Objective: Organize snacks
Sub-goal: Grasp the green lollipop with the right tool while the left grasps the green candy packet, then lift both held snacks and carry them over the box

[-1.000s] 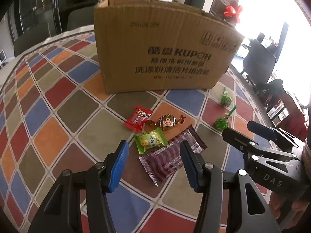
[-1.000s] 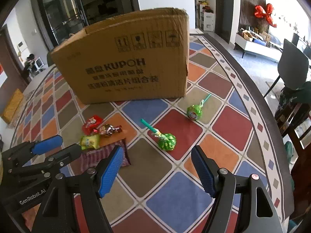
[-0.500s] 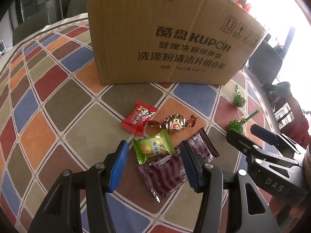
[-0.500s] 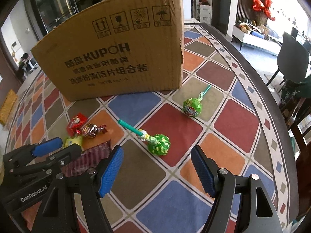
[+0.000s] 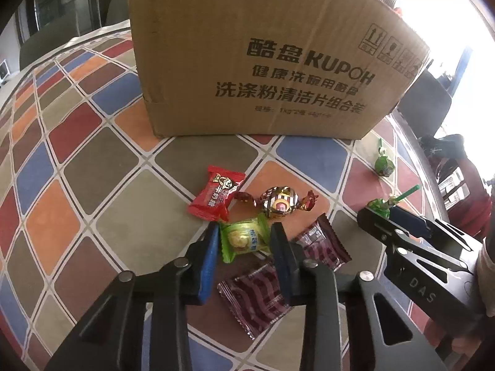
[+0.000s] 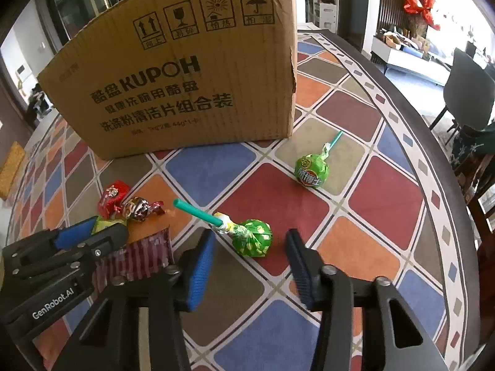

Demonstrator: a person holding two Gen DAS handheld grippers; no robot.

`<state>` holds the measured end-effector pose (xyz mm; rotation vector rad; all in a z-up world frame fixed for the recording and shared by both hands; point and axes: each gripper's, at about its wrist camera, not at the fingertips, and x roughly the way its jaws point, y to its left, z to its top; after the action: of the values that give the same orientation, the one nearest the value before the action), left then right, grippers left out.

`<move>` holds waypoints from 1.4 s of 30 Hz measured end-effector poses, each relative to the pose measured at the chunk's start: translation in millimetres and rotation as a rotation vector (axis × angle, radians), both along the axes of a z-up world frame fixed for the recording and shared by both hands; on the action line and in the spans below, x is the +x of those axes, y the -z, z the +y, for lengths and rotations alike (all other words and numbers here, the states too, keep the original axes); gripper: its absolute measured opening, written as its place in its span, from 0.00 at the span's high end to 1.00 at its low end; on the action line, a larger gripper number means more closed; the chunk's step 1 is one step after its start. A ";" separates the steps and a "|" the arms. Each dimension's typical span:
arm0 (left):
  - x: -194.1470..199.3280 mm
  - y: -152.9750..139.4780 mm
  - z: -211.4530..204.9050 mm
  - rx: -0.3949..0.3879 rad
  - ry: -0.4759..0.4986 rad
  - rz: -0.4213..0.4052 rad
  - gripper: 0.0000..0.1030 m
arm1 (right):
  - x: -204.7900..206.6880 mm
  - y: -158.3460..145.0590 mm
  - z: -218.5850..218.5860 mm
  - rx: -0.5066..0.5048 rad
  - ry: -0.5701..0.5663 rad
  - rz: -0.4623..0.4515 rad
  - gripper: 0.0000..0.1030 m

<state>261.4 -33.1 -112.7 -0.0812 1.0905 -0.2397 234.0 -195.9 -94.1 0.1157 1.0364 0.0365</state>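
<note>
checkered tablecloth (image 5: 77,204), left view shows green candy (image 5: 244,239), right view lollipop (image 6: 252,237)

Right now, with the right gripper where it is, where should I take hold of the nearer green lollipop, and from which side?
Grip the nearer green lollipop by its round wrapped head, coming straight down from above. The head already lies between the open jaws of the right gripper, and it is the bulkiest part. The thin stick lies flat on the table, angled away to the left, so it would probably be harder to pinch.

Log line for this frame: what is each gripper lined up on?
left gripper: open, around green candy packet | right gripper: open, around nearer green lollipop | cardboard box: behind
</note>
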 end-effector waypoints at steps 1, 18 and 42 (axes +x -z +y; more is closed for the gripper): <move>-0.1 -0.4 0.4 -0.001 0.000 -0.001 0.72 | 0.3 0.0 0.6 -0.003 -0.002 0.000 0.62; -16.0 -21.0 -1.5 -0.003 0.022 -0.062 0.84 | -16.2 -24.5 15.6 0.014 -0.045 -0.043 0.73; -48.0 -99.5 5.6 -0.048 0.046 -0.257 0.88 | -37.6 -89.9 30.1 0.063 -0.118 -0.192 0.73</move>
<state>213.3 -27.5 -13.2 -0.0662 0.8320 -0.3089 196.4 -165.8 -4.3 0.1061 0.8498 0.1841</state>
